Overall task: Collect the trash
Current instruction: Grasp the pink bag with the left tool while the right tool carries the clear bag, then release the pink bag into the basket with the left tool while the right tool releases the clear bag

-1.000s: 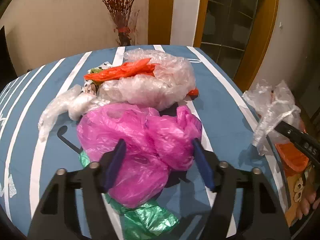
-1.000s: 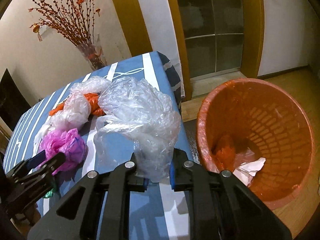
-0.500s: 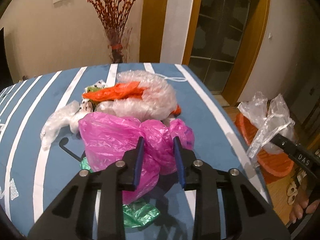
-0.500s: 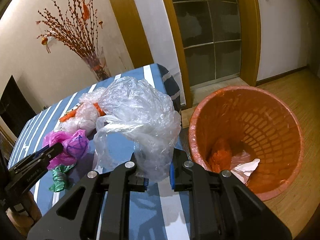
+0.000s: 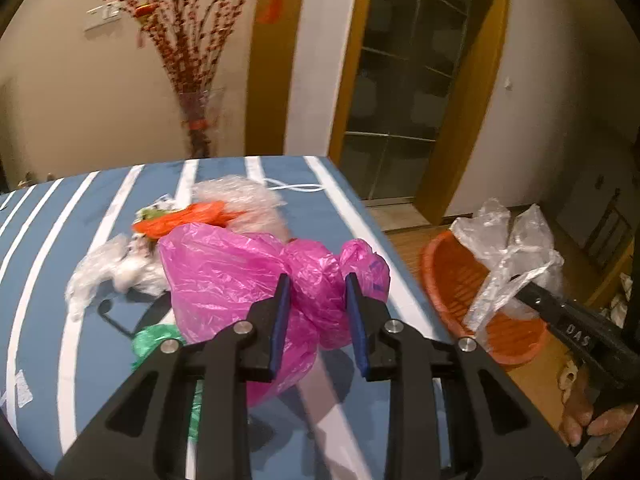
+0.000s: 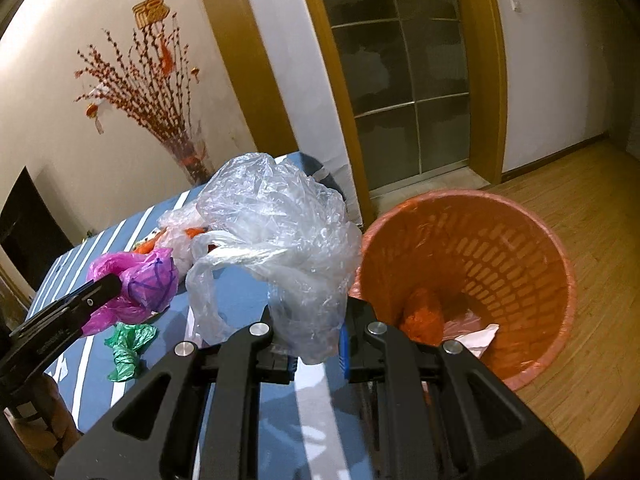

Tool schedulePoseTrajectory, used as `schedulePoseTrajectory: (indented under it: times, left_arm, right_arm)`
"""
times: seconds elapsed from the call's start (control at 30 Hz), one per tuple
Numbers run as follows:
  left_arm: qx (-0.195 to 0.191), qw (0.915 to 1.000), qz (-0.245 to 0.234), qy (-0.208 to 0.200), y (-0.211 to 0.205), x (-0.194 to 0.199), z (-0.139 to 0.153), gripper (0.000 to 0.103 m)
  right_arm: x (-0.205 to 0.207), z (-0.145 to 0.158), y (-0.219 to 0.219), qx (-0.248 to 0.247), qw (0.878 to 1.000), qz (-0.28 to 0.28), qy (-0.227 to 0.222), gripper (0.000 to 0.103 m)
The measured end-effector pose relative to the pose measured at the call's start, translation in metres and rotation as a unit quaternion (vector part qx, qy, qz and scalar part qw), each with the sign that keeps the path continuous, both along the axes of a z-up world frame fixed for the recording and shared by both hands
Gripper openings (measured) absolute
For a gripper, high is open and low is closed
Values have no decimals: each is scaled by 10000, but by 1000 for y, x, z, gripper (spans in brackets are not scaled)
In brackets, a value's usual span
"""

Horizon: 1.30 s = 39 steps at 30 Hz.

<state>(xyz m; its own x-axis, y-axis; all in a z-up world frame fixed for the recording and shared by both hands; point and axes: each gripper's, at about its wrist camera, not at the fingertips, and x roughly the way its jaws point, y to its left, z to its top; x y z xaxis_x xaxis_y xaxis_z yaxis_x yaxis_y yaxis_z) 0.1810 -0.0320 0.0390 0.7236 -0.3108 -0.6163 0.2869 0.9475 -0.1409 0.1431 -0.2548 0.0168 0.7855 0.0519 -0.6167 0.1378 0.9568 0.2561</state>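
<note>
My left gripper (image 5: 316, 300) pinches a crumpled pink bag (image 5: 224, 276). My right gripper (image 6: 316, 340) clamps a wrinkled clear bag (image 6: 276, 240) beside the orange basket (image 6: 552, 280).

A crumpled pink plastic bag (image 5: 256, 280) sits on the blue white-striped desk (image 5: 48, 264), a crumpled green plastic bag (image 6: 127, 346) just beside it. The orange plastic lattice wastebasket (image 6: 520, 280) stands on the floor right of the desk.

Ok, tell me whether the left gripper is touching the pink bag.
Touching. The left wrist view shows the left gripper with both fingers pinching the pink bag.
</note>
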Motion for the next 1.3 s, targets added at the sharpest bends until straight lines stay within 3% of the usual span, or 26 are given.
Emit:
schedulePoseTrajectory:
  times: [0.3,0.8,1.2,1.3]
  left_arm:
    - [-185,9985,-521,5,-51,3,7,28]
    - [-193,9899,-1394,166,-147,13,-10,28]
    - [-200,9849,-1673,388,-192,35,-30,30]
    - [-178,9846,-1673,483,-197,38,-37,33]
  right_arm:
    - [-13,7,-42,63,9988,-473,-116,15]
    - [-19,0,-104,208,9922,-1230,-72,15]
    - [-2,-13,-133,339,9880,-1497,156,16]
    - [8,-19,-140,498,9871,-1469,392,24]
